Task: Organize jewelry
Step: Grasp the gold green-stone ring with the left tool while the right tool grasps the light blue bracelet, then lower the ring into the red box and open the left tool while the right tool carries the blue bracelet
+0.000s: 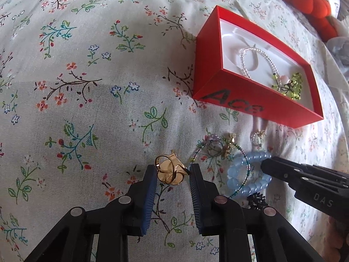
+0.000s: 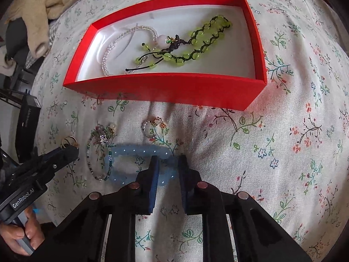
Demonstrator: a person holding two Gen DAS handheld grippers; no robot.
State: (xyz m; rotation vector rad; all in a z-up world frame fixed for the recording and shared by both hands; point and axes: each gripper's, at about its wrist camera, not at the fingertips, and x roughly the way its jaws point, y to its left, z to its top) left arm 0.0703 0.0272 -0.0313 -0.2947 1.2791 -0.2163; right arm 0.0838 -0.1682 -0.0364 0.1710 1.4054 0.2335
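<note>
While the pale blue translucent bead bracelet (image 2: pixel 139 163) lies flat on the floral cloth (image 2: pixel 283 152) with its long axis running left to right in the right wrist view, we see our right gripper (image 2: pixel 167 163) straddling its right end, jaws close against the beads, though we cannot tell whether they grip. Our left gripper (image 1: pixel 173 170) stands parted around two gold rings (image 1: pixel 171 171), its pads beside them, contact unclear. Just beside the blue bracelet lie one thin green-and-purple seed bead bracelet (image 2: pixel 99 155), overlapping its left end, and one small beaded ring with a pale stone (image 2: pixel 152 126). Beyond these sits one red rectangular cardboard box (image 2: pixel 174 89), long side facing us, holding two bracelets: one clear crystal bead bracelet (image 2: pixel 122 45) and one green bead bracelet on dark cord (image 2: pixel 196 41).
</note>
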